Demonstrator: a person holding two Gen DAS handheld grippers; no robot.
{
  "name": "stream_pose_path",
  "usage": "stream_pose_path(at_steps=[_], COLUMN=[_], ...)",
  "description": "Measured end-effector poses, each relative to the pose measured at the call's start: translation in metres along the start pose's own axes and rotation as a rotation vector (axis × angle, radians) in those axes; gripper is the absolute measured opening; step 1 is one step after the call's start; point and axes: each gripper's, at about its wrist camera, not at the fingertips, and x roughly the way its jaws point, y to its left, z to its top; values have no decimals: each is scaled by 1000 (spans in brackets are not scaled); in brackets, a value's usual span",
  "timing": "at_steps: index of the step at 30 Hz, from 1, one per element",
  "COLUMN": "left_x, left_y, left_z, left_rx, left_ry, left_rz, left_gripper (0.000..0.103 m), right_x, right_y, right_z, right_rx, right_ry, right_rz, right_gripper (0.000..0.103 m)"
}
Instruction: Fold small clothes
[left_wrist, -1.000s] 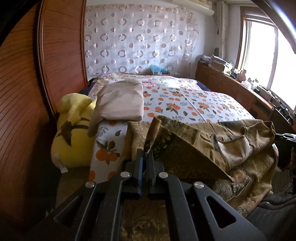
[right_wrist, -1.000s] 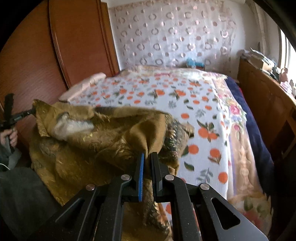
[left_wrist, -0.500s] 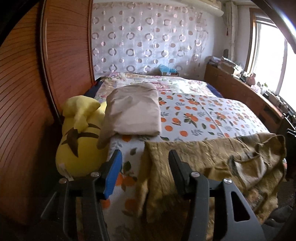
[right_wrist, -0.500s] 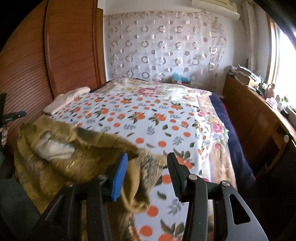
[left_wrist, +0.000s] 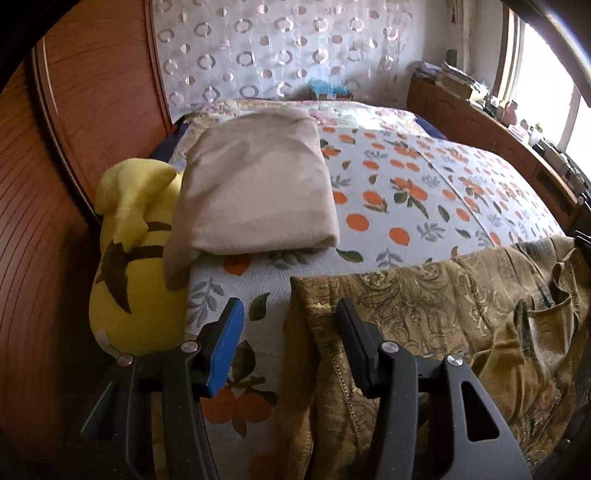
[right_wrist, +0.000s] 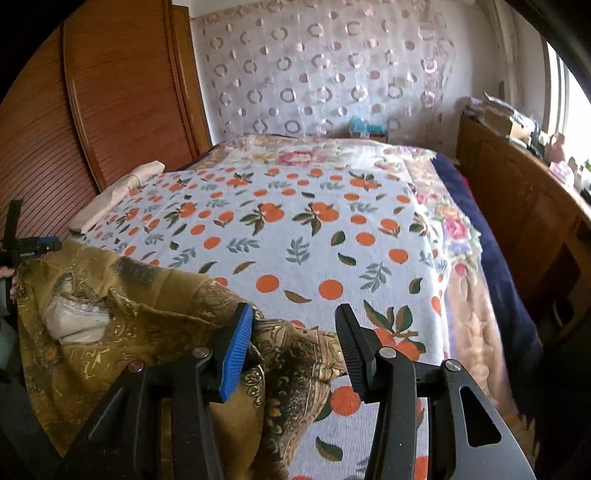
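Hanging off the bed (left_wrist: 436, 192) edge, the gold cloth (left_wrist: 424, 310) could slide down; both the left gripper (left_wrist: 290, 325) and right gripper (right_wrist: 293, 332) are wide apart, holding nothing.

Daylight from the overexposed window (left_wrist: 543, 85); fisheye-bent, dark corners, slight blur.

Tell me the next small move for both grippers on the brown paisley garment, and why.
Probably lower both and pinch its near edge. The left gripper and right gripper stand open, holding nothing, while the brown paisley garment lies rumpled across the orange-print bedspread, not yet folded.
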Motion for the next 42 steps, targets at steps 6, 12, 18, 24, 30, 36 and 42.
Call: stream_pose_path(at_steps=[6,12,18,24,30,36,42], left_x=[7,10,10,12,11,-38,-140], left_y=[-2,1,3,2,-5,-19,-31], left_z=[-2,-2,-4,4,5,3,7], left_rx=[6,-13,-15,7,4,3,-26], left_ry=[14,2,-10,32,42,-96,-355], left_rz=[-3,-20,-21,-53,-134,-147,-221], left_gripper=[53,53,57,52,18,5,5], right_x=[12,22,21,21,23,-8,-83], right_y=[10,3,-3,4,2,18,31], right_z=[3,9,13,10,9,16,42], right_rx=[6,46,70,29,33,-40,-66], right_ry=[54,99,119,121,132,47,-123], right_rz=[-41,-35,-7,38,106,128,151], right_gripper=[55,69,70,61,32,19,18])
